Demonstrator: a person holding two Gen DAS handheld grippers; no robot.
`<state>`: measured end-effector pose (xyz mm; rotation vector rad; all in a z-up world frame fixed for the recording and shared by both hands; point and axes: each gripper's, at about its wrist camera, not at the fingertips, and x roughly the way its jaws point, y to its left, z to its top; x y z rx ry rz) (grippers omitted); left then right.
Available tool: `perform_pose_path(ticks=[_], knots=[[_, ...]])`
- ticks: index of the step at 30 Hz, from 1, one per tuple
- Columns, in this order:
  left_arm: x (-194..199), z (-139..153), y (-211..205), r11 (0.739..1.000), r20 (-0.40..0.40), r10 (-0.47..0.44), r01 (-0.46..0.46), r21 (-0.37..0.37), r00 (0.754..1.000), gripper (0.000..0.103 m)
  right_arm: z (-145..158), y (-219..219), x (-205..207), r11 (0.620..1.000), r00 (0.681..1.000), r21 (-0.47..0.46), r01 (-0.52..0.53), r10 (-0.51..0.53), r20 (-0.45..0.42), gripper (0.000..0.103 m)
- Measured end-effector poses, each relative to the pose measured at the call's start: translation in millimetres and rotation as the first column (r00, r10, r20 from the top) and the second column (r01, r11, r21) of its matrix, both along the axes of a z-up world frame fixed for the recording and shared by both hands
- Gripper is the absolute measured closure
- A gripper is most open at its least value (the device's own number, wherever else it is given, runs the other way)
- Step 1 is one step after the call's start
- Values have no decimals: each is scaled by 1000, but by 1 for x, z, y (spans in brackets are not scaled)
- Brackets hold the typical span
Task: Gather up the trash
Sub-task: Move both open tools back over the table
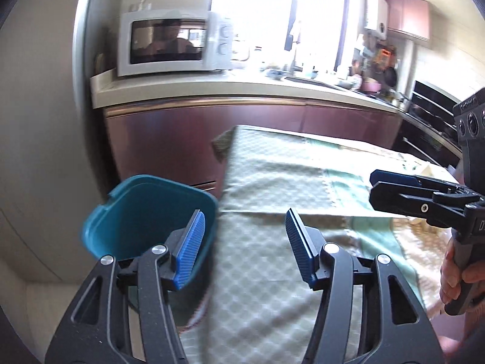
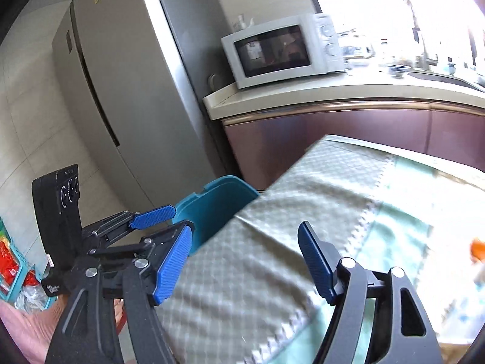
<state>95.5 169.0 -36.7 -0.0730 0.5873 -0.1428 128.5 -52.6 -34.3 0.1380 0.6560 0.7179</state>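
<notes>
Right wrist view: your right hand-held gripper (image 2: pixel 245 261) hangs released, nothing between its pads, over the cloth-covered worktop (image 2: pixel 348 200). Out to its right, at the frame edge, an orange scrap (image 2: pixel 477 250) lies on the cloth, too blurred to identify; probably the trash. The right side is nearer it. Your left hand-held gripper (image 1: pixel 245 242), also released and empty, sits over the teal bin (image 1: pixel 145 212) touching the worktop's left edge.

The right gripper's (image 1: pixel 374 188) handle bears a white "D", cut off by the picture's edge; the fridge's (image 2: pixel 127 60) stickers are too blurred to read.
</notes>
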Motion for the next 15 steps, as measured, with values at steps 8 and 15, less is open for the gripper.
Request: perform_pose_path(ticks=[8,15], knots=[[-16,-2,-30,999,-27,-27,26,-37,999,47,-20,-88,-37,983,982,-15,183,-184,-36,32],[-27,-3,-81,984,-24,-169,168,-55,985,45,-37,-160,-70,929,928,-26,368,-369,-51,32]])
